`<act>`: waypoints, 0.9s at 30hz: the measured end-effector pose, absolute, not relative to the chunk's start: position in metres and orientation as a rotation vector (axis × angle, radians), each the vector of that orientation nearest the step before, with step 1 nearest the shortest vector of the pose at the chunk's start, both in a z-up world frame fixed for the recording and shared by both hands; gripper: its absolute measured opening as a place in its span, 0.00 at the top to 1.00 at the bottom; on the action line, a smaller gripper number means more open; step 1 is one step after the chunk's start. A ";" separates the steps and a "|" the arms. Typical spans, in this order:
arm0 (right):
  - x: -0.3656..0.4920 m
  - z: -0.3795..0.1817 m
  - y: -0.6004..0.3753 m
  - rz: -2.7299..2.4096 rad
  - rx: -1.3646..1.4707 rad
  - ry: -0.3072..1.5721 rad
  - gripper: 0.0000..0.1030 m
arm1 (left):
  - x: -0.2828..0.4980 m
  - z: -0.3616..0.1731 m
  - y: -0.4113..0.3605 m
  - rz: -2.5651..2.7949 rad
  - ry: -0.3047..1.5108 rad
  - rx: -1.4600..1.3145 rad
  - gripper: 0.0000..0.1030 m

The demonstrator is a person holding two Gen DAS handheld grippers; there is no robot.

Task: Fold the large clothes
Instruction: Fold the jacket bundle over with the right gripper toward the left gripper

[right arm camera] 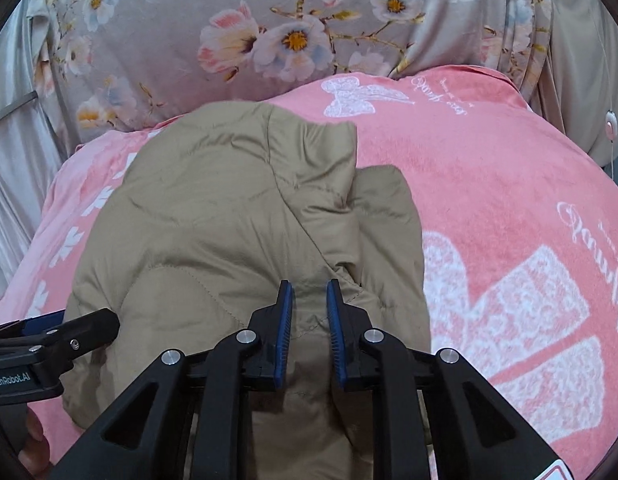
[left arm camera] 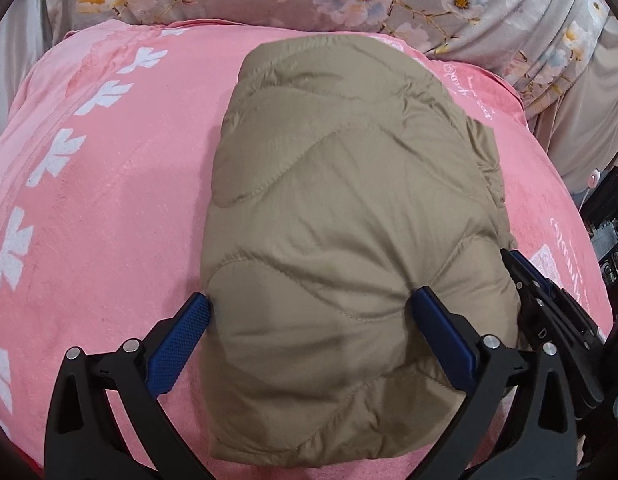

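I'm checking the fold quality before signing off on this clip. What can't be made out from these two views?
- Right wrist view: the jacket's near edge is hidden behind the right gripper body, and whether its fingers pinch fabric is unclear.
- Left wrist view: the jacket's underside layers and sleeves are hidden by its top panel.
- Both views: the blanket's script lettering is too small and distorted to read.

Soft even indoor light, faint shadows, fisheye-warped dark corners
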State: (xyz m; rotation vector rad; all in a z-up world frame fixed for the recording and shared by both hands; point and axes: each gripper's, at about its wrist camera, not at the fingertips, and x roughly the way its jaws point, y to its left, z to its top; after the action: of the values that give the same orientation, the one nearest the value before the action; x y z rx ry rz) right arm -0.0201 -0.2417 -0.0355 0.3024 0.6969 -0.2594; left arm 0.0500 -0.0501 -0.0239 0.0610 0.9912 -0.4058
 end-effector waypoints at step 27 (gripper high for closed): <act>-0.021 -0.058 -0.229 -0.296 0.227 0.675 0.83 | 0.053 -0.044 -0.064 -0.380 0.961 0.135 0.04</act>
State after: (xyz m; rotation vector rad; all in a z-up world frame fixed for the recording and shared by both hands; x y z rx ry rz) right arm -0.0208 -0.2289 -0.0583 0.2270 0.6755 -0.2959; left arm 0.0534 -0.0636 -0.0443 0.1349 0.9613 -0.3804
